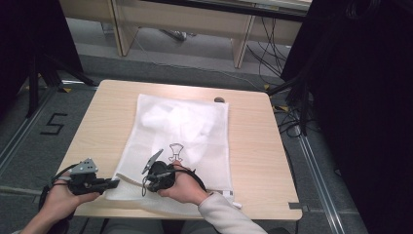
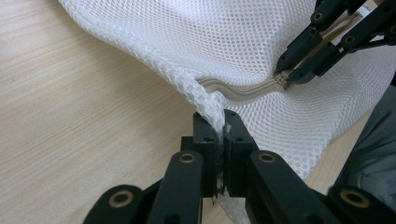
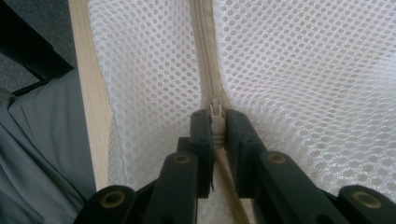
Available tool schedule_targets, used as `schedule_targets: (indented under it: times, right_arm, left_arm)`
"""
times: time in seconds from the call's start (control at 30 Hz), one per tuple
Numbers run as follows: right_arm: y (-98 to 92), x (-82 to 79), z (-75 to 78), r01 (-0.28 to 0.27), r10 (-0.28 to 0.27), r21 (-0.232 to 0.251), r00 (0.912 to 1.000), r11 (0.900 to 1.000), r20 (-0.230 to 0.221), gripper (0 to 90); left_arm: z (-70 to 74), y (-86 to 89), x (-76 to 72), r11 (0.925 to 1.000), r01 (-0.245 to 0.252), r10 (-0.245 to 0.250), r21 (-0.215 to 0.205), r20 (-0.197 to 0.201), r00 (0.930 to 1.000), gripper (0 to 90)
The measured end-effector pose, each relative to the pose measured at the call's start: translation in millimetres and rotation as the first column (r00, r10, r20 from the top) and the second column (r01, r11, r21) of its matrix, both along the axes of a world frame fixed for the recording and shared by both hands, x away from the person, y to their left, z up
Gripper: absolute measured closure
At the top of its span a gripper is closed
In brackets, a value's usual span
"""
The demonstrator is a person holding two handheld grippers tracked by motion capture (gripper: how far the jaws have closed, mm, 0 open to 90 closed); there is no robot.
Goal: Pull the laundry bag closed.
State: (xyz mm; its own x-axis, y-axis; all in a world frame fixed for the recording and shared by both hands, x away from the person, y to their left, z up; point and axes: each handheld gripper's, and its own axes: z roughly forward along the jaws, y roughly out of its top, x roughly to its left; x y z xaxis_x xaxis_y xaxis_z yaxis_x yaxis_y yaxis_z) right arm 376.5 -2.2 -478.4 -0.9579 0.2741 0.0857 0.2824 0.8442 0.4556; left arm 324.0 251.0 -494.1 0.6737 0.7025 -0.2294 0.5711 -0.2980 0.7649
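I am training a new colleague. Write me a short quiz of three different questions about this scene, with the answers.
1. True or false: the left gripper is shut on the corner of the mesh bag.
2. What does the right gripper pinch?
A. the table edge
B. the zipper pull
C. a cable
3. Fill in: the bag lies on a wooden ____.

Key:
1. True. In the left gripper view the jaws clamp the mesh corner.
2. B. In the right gripper view the jaws close on the zipper pull, on the beige zipper.
3. table
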Motion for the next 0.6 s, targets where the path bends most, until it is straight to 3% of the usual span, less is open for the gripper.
schedule_targets:
  times: [0.6]
  right_arm:
    - [-9.2, -1.4, 1.7, 0.009, -0.009, -0.015, 1.0, 1.0, -0.004, 82.2]
  left_arm:
    - [-0.2, 1.0, 0.4, 1.0, 0.003, -0.003, 0.007, -0.001, 1.0, 85.4]
